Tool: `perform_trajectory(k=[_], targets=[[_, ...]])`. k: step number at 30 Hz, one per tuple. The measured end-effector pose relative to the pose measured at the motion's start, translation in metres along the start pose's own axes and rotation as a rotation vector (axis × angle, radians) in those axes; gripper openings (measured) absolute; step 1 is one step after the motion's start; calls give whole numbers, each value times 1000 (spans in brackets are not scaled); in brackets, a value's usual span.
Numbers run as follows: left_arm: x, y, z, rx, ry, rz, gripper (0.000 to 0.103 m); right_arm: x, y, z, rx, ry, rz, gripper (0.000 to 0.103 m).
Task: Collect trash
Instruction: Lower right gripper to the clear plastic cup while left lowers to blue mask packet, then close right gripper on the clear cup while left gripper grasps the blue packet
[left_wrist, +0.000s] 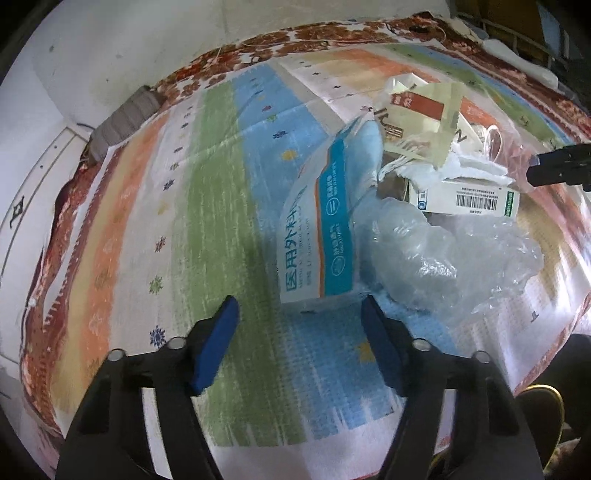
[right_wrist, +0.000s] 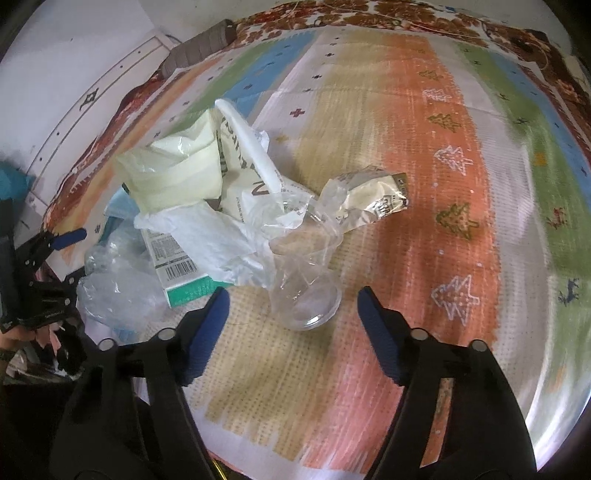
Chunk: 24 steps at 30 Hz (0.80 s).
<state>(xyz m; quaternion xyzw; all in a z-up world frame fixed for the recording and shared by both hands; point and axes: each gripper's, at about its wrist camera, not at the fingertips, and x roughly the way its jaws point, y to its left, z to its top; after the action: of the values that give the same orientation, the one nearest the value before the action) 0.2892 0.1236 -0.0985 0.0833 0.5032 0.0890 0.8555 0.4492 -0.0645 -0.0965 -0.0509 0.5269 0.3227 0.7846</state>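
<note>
Approach step. The trash pile lay mid-frame on the striped mat (right_wrist: 424, 155). Left gripper (left_wrist: 299, 310) fingers stood apart, unloaded, at the mask packet's (left_wrist: 317, 221) lower edge; right gripper (right_wrist: 291, 299) fingers apart flanking the clear cup (right_wrist: 306, 291). Next move, by judgement: advance, then clamp.

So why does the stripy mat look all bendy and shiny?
Left wrist view: the fisheye lens curves the mat, and glare whitens the crinkly clear plastic. Right wrist view: the mat's stripes bow outward, glare washes its right edge, and the clear cup looks slightly smeared.
</note>
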Motion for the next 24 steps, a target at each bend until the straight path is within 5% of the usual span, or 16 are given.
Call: perform_trajectory(k=[11,18,24], targets=[[2,-5,5,56,-30,34,40,6,0,-2,-29,19,-3,40],[-5,1,9,23,-52,-2,7,3,6,-5,-51,9,-30,40],[-8,5,11,-4,-60,-40,1,1,6,-7,-49,10,-41,39]])
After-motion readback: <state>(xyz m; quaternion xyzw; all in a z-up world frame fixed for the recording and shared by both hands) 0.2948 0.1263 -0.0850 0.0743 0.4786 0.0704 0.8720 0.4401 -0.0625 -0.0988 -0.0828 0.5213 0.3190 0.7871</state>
